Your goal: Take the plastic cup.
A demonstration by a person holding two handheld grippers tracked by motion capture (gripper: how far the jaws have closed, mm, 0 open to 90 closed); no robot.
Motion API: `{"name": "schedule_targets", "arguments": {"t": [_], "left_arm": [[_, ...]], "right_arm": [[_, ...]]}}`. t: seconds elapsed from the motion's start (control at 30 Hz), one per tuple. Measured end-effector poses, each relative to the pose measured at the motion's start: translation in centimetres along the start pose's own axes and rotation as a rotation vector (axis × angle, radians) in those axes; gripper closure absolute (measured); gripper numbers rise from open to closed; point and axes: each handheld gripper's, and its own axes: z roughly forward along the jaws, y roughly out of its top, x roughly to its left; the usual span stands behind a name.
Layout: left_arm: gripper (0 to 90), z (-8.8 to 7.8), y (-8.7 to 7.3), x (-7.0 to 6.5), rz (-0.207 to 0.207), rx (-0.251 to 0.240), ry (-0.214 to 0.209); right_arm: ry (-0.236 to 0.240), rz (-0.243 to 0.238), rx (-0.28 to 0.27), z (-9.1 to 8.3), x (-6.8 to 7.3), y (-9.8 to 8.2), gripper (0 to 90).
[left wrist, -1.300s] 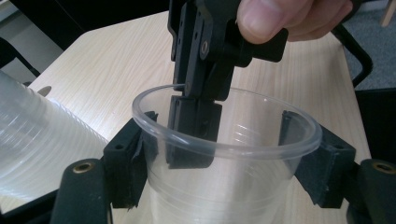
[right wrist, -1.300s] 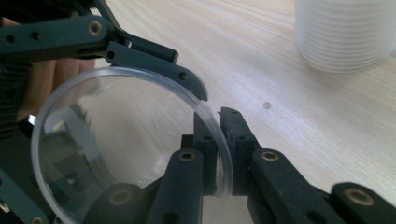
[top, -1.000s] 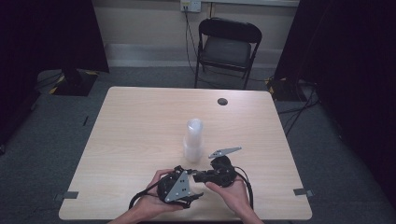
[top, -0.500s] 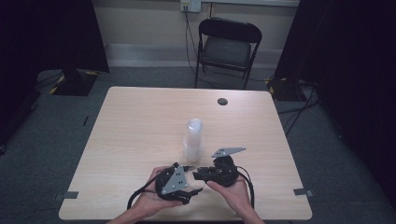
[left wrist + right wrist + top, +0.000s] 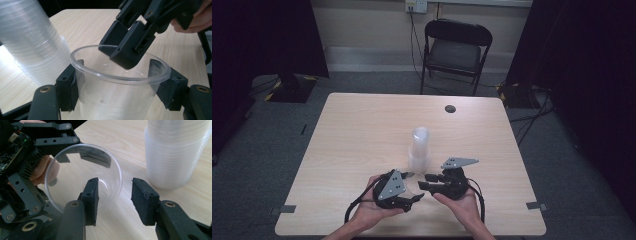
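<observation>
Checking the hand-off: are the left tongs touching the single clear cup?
Touching. The left gripper view shows the left tongs with both pads pressed against the clear cup walls.

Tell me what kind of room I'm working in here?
Probably a recording studio or lab room, not a home: dark curtains hang on both sides, one bare wooden table stands on grey carpet, and a folding chair sits by a wall outlet with trailing cables.

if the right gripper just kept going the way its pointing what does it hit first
Probably the clear cup held by the left gripper. The right gripper, whose jaws have just been opening, straddles the cup's near rim with one finger inside, so the wall comes first. Depth is hard to judge.
</observation>
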Motion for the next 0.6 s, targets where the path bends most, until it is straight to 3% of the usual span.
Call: {"name": "schedule_targets", "arguments": {"t": [0.1, 0.2, 0.6], "left_arm": [[30.1, -0.1, -0.3, 0.3, -0.019, -0.009, 0.005], [30.6, -0.3, -0.5, 0.8, -0.086, -0.019, 0.0], [30.5, -1.6, -0.9, 2.3, -0.176, -0.058, 0.032]], "right_arm": [[0.012, 0.002, -0.019, -0.1, -0.1, 0.1, 57.2], [0.003, -0.011, -0.04, -0.3, -0.1, 0.1, 56.3], [-0.009, -0.019, -0.153, -1.9, -0.2, 0.4, 56.0]]}}
